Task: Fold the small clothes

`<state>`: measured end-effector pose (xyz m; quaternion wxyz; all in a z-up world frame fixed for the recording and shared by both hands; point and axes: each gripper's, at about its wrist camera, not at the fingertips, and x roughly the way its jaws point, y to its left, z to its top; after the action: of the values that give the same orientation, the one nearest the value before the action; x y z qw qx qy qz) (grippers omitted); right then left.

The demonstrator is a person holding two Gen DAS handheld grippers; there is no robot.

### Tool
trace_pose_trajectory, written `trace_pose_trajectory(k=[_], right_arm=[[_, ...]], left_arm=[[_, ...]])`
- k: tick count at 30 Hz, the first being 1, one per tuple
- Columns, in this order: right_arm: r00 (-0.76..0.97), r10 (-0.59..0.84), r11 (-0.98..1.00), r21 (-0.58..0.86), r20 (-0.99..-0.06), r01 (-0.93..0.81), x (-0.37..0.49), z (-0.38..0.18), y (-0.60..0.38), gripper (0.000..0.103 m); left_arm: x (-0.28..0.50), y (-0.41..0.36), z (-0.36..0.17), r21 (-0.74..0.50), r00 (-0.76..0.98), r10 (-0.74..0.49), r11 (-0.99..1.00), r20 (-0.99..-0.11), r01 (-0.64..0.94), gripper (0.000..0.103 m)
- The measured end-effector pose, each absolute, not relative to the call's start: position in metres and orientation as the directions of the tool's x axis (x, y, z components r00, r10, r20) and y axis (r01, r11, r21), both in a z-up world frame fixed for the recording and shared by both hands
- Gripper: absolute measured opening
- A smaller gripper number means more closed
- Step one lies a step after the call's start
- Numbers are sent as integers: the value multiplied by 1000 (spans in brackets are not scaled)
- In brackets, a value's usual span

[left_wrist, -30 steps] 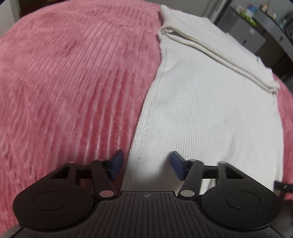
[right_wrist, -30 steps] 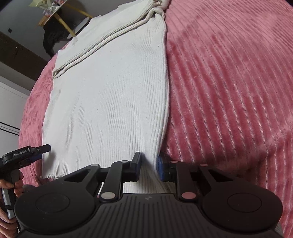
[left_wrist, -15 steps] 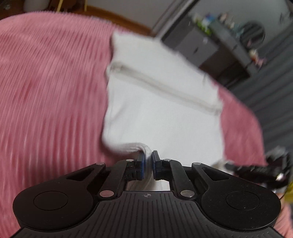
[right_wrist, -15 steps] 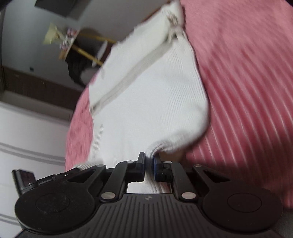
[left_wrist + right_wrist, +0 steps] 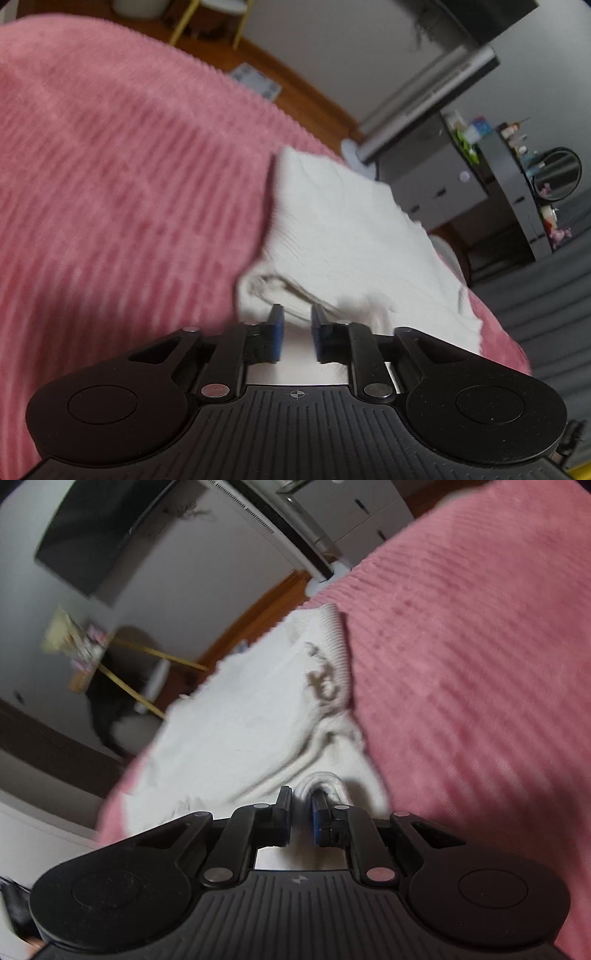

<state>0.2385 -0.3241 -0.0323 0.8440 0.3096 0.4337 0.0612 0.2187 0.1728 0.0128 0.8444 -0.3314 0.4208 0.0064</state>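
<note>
— Folding under way: white ribbed knit top (image 5: 343, 236) lying on the pink corduroy bedspread (image 5: 122, 184), near hem carried forward over the body. Left hand-held gripper (image 5: 294, 332) with blue pads (image 5: 276, 325) slightly apart, fabric between them, so probably just letting go or only lightly pinched; hard to call.

— And the right hand-held gripper (image 5: 302, 814)?

— Nearly together, pinched on a bunched loop of hem (image 5: 323, 781) at the top's right edge, beside the bare bedspread (image 5: 480, 664). Folded sleeve ridge and a brownish mark (image 5: 321, 683) visible just beyond.

— Advice for the step?

— Keep both corners level and carry them the same amount, so the fold line runs straight across. Lower onto the cloth before opening, not above it, or the hem flops back. Match side edges to the layer beneath. Release both together, then draw back low and straight to avoid dragging the knit.

— Risks?

— Stretchy rib; uneven pull likely skews the fold. Bunched corner on the right wants flattening before release.
</note>
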Motion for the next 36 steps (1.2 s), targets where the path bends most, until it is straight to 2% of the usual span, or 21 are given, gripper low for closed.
trace_pose_trajectory(k=[1,2,3,6,9,12,15,18,20,23,25,27,30,36], right_arm=[[636,350,832,540,-688,127,236,-30,-321,12],[652,337,856,509,-680,88,232,-27,-318,18],[672,310,881,469,-672,63,227,-24,-316,30],[751,223,949,315,-621,-21,211,-11,-314,49],[791,200,977,182,-578,-113,196,-3,-303,51],[777,200,977,63,-597,-203,192,-8,-279,51],[803,190,963,-51,-565,-265,187,-9,-257,51],[794,207,968,0,-571,-253,192,-8,-257,51],[789,202,969,1,-580,-248,198,-11,-256,47],[768,235,957,6,-596,-289,200,-13,-255,47],[770,298,935,12,-565,-353,190,-8,-256,48],[785,301,915,-68,-542,-398,177,-6,-255,57],[793,280,880,-187,-541,-438,163,-11,-253,57],[788,238,832,-300,-568,-467,173,-28,-236,56]], left_arm=[[212,175,14,-543,660,-255,793,-706,-275,40],[206,176,15,-524,671,-237,810,-703,-263,49],[201,177,16,-497,680,-219,833,-700,-244,50],[182,173,17,-441,712,-206,883,-671,-159,58],[178,165,17,-437,716,-238,894,-656,-103,61],[186,155,14,-468,715,-274,880,-643,-83,64],[198,144,7,-488,696,-305,870,-650,-74,67],[209,133,1,-435,675,-288,899,-679,-53,65],[215,129,-3,-398,665,-263,916,-699,-55,63],[218,134,-7,-418,664,-274,906,-696,-63,60],[215,137,-6,-425,672,-285,904,-684,-49,60],[214,134,-5,-403,672,-277,914,-687,-35,56],[217,125,-3,-382,666,-292,924,-687,12,51],[230,112,-6,-345,655,-283,938,-700,36,53]])
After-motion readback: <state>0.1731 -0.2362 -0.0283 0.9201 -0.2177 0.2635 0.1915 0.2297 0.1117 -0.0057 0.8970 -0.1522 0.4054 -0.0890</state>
